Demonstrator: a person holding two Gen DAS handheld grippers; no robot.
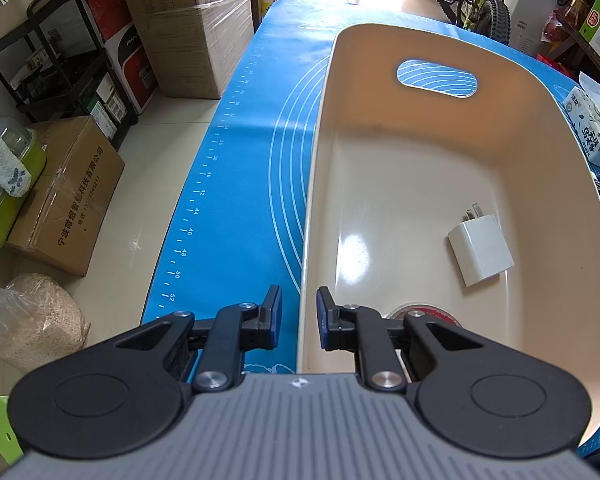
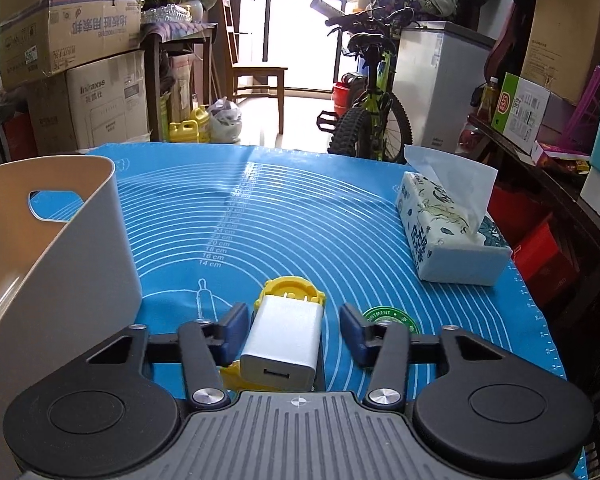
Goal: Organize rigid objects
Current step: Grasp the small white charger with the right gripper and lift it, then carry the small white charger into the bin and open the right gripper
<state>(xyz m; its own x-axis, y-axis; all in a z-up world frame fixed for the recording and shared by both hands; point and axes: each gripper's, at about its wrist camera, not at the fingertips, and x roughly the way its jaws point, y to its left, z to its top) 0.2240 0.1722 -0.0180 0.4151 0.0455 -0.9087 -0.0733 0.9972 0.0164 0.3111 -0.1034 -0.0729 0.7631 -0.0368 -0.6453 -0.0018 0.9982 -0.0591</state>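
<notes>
**Right fingers around a white charger, left fingers on the bin's wall**

In the right wrist view the right gripper (image 2: 290,330) is low over the blue mat (image 2: 300,216) that covers the worktop. Between its blue fingers (image 2: 236,330) lies a white charger (image 2: 282,346), in the lower middle of the frame, with its port facing the camera. The left finger is touching or almost touching the charger's side, while a clear gap remains between the charger and the right finger, so it is not gripped. The charger rests on a yellow object (image 2: 290,292), which shows above and below it. Just behind the right finger a round green label (image 2: 388,318) lies on the mat. A tissue pack (image 2: 448,232) lies at the right of the frame, and the beige bin (image 2: 60,248) stands at the left edge.

In the left wrist view the left gripper (image 1: 299,316) is at the lower middle, its fingers (image 1: 326,320) nearly closed, one on each side of the bin's (image 1: 324,152) near wall. I cannot tell if the pads press on the rim. Inside the bin, at the right of the frame, a second white charger (image 1: 482,250) lies flat on the bottom with its prongs pointing to the upper left. A round red and silver object (image 1: 422,312) is partly hidden behind the right finger.
</notes>
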